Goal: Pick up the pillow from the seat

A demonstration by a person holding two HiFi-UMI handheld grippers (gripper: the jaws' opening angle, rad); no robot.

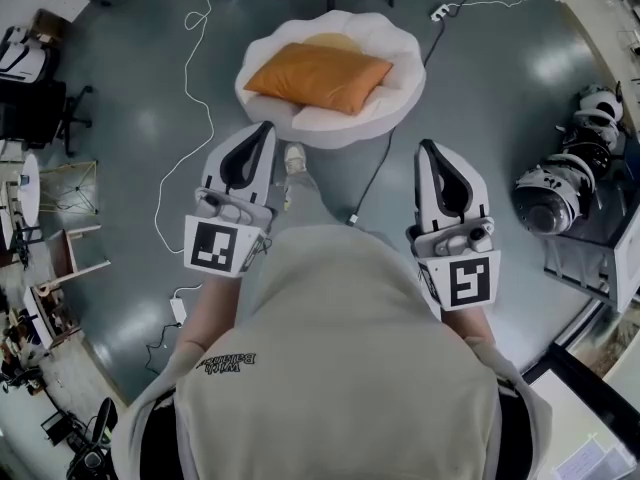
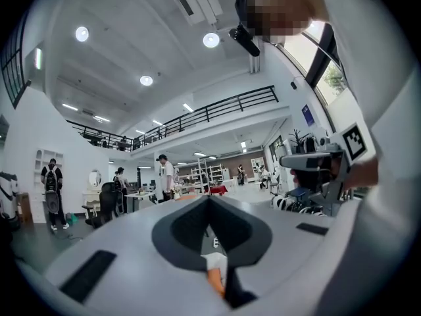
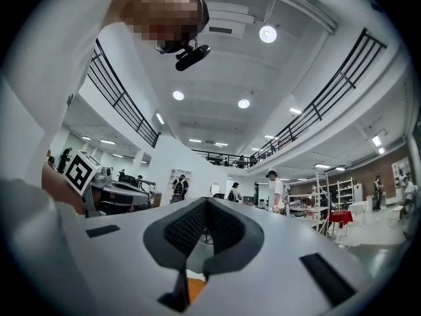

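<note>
An orange pillow (image 1: 320, 76) lies on a round white cushioned seat (image 1: 400, 103) ahead of me in the head view. My left gripper (image 1: 266, 128) and right gripper (image 1: 424, 146) are both held out level in front of my body, short of the seat, with jaws shut and nothing in them. The left gripper points at the seat's near left rim, the right at its near right side. In the left gripper view a sliver of orange pillow (image 2: 215, 281) shows under the closed tips (image 2: 209, 200). The right gripper view shows closed tips (image 3: 206, 203) and a bit of orange pillow (image 3: 193, 288) below.
White cables (image 1: 195, 88) and a black cable (image 1: 385, 163) trail over the grey floor around the seat. A white robot (image 1: 570, 173) lies at the right. Office chairs and wooden frames (image 1: 70, 223) stand at the left. People stand far off in the hall.
</note>
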